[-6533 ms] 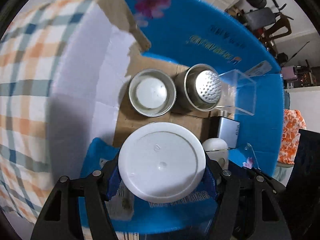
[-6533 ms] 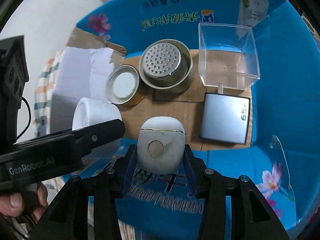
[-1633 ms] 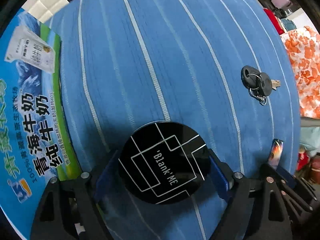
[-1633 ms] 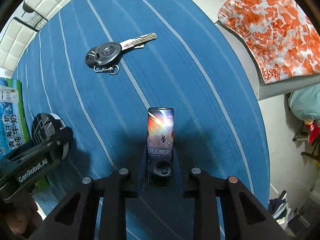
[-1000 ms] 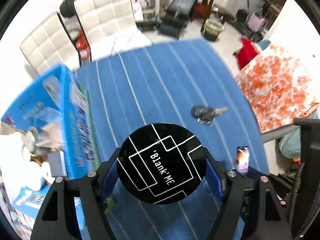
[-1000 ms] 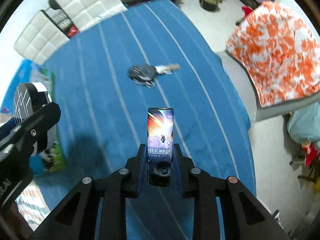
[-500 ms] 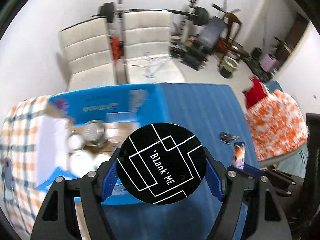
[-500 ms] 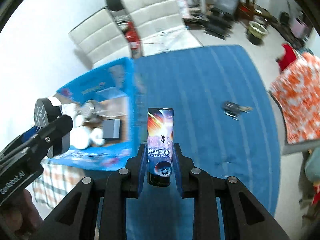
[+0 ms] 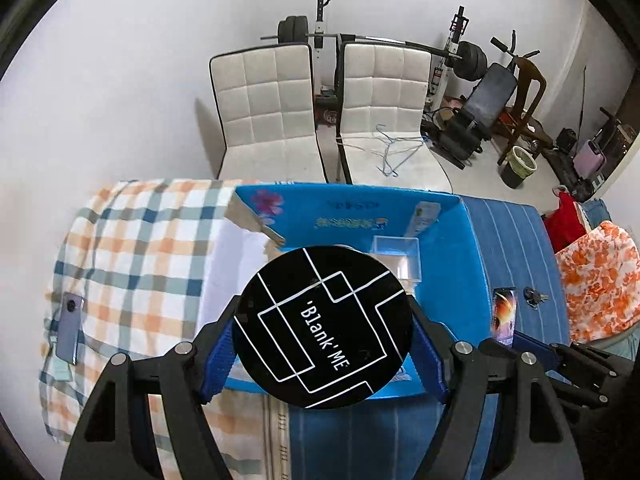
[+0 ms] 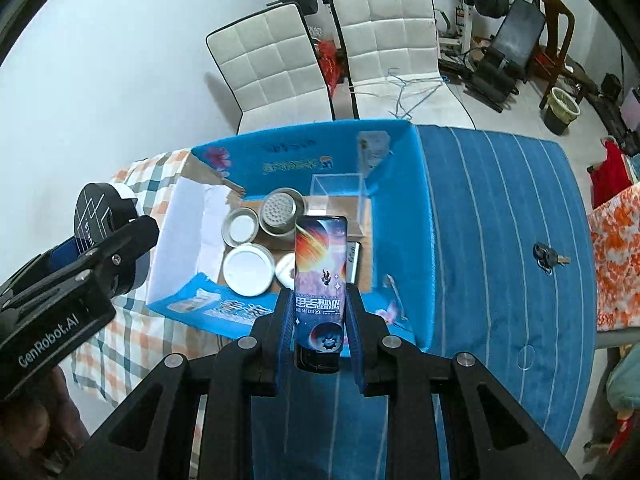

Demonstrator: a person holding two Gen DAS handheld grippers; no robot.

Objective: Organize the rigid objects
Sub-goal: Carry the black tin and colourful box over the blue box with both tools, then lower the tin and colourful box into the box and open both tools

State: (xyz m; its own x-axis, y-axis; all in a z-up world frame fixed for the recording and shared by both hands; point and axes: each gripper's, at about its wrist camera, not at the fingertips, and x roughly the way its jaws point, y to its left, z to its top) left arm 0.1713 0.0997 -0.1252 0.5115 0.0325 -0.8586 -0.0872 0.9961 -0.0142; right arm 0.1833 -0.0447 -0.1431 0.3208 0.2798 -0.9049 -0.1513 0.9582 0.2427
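My left gripper point(image 9: 322, 354) is shut on a round black case point(image 9: 323, 326) with white lines and the words Blank ME. It also shows in the right wrist view point(image 10: 94, 216). It hangs above the near side of the open blue box point(image 9: 472, 256). My right gripper point(image 10: 320, 316) is shut on a slim lighter point(image 10: 320, 264) with a space print, held upright over the box's near wall point(image 10: 224, 308). In the box are a white lid point(image 10: 248, 266), two metal tins point(image 10: 276, 210), a clear plastic box point(image 10: 340, 196) and a white case point(image 10: 286, 270).
A key bunch point(image 10: 546, 258) lies on the blue striped cloth point(image 10: 500, 240) right of the box. A phone point(image 9: 70, 328) lies on the checked cloth point(image 9: 132, 240) at left. Two white chairs point(image 9: 304, 108) stand behind the table. An orange patterned cloth point(image 9: 600, 276) is at right.
Both grippers have lifted off the blue cloth with the black case and the lighter and swung left, to stand above the blue box. Earlier they set a white lid and a white case in the box.
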